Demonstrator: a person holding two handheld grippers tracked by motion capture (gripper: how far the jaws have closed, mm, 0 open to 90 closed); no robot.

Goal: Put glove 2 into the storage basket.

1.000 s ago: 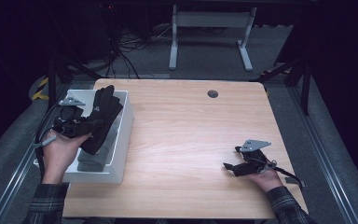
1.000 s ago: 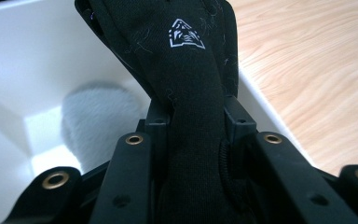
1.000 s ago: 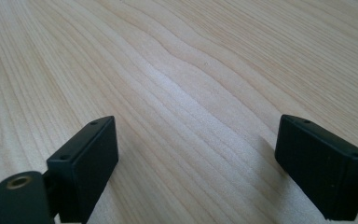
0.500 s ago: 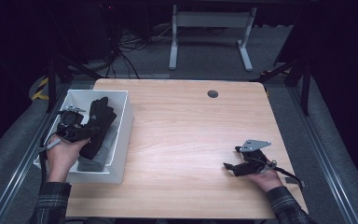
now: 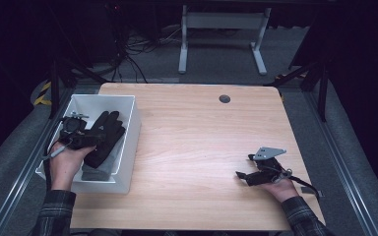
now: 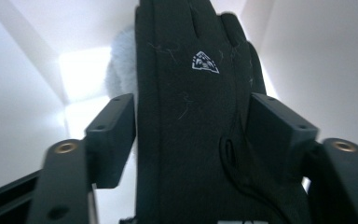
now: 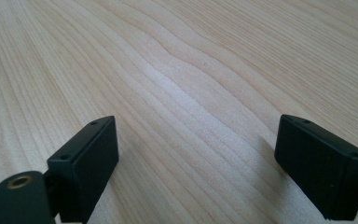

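Observation:
A black glove [image 5: 107,133] with a small white logo [image 6: 204,62] lies in the white bin [image 5: 129,147] at the table's left edge, on top of a grey fuzzy item [image 5: 98,169]. My left gripper [image 5: 92,139] reaches into the bin with the glove [image 6: 186,140] flat between its jaws. The jaws have just been opening and stand beside the fabric without squeezing it. My right gripper [image 5: 244,175] rests low over the bare wood at the front right, its jaws [image 7: 196,158] wide open with nothing between them.
The wooden table [image 5: 202,137] has a round cable hole [image 5: 224,99] near its far edge. A metal stand [image 5: 221,34] and cables [image 5: 138,54] sit on the floor beyond the table. Dark rails run along both sides.
The left hand came down and lowered the glove from above the bin's rim into the bin. Its jaws have spread. The right hand has stayed put.

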